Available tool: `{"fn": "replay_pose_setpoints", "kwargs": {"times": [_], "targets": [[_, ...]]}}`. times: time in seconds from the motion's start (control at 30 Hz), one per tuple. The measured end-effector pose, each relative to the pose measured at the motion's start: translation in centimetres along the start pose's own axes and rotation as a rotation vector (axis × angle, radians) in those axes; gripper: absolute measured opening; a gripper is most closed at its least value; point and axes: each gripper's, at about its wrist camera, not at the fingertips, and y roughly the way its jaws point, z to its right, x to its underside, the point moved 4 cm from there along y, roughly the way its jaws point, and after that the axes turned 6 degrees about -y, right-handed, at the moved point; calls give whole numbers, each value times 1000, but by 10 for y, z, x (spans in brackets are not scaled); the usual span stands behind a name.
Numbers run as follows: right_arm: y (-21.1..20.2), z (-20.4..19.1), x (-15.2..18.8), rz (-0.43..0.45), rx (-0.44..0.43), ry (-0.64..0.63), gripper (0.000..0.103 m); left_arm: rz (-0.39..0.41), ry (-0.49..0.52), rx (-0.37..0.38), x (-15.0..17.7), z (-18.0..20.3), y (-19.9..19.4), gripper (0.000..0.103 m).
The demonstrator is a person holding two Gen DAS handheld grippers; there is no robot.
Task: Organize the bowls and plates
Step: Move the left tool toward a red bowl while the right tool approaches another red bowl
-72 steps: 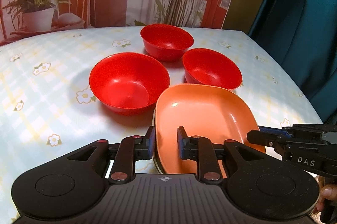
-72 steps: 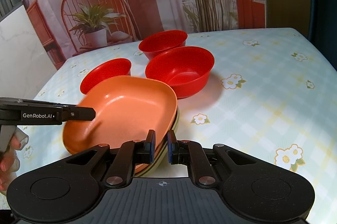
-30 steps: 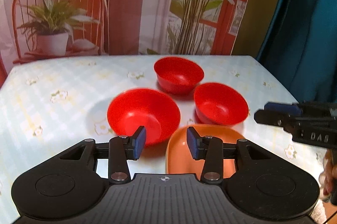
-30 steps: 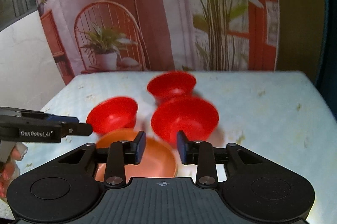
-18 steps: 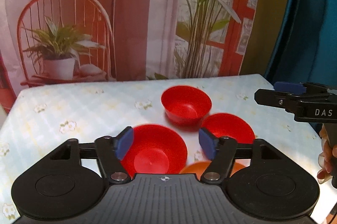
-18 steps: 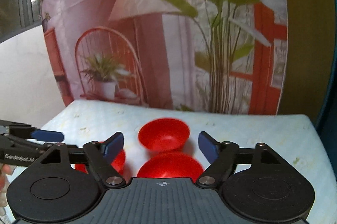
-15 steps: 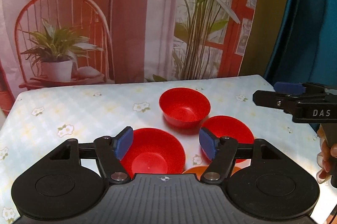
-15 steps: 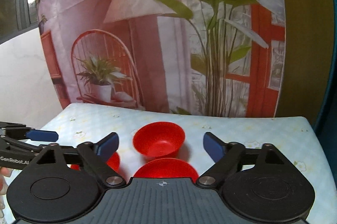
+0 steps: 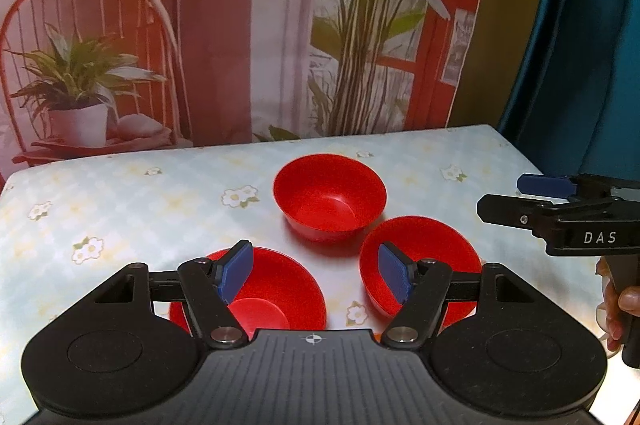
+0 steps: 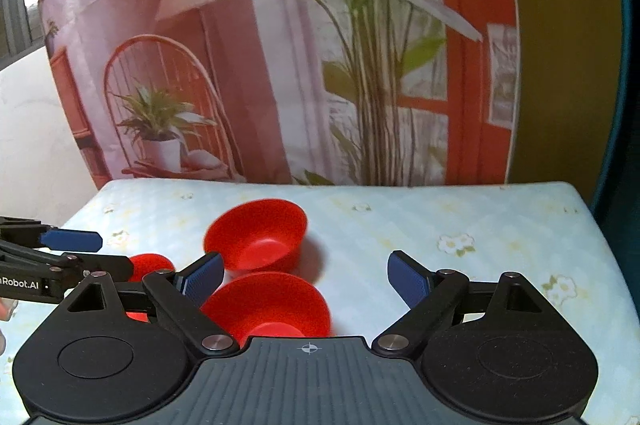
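Bowls first, in the left wrist view: three red ones sit in a tight cluster on the flowered desk (image 9: 120, 193). The far bowl (image 9: 330, 201) stands behind the other two, the left bowl (image 9: 272, 289) and the right bowl (image 9: 420, 261), each nearly touching its neighbours. A thin orange sliver of the plate (image 9: 376, 333) peeks out just above the housing, nearest the camera. The left hand-held gripper (image 9: 316, 275) has its jaws spread fairly wide with nothing between the blue pads. A moment ago these jaws were pinched on the plate's near rim; they have just been opening, and the plate now lies free on the desk. The right hand-held gripper (image 9: 516, 199) pokes in from the right edge, carried by a hand (image 9: 616, 305), clear of every bowl.

In the right wrist view the right hand-held gripper (image 10: 304, 283) gapes wider, empty, having likewise let go of the plate, which is hidden here. The far bowl (image 10: 256, 235) and a nearer bowl (image 10: 268, 305) show between the fingers; a third bowl (image 10: 150, 265) peeks behind the left hand-held gripper (image 10: 72, 251).

With the plate apparently set down and both tools pulled back, the bowls look like the next job, probably nesting them.
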Motion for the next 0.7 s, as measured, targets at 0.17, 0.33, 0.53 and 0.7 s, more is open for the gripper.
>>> {"fn": "replay_pose_setpoints", "kwargs": {"times": [0.17,0.33,0.53,0.7], "targets": [[7,9,12,-18,11,6,87,-25,-3,5,1,2,12,71],[16,13,23,-43,7,19,85,-48,8,19,1,7,23,71],[27,10,32,-64,-6,17,78,-100,5,62,4,14,39,68],[30,7,43,-81,-37,51,63,-137,31,88,9,23,49,59]]}}
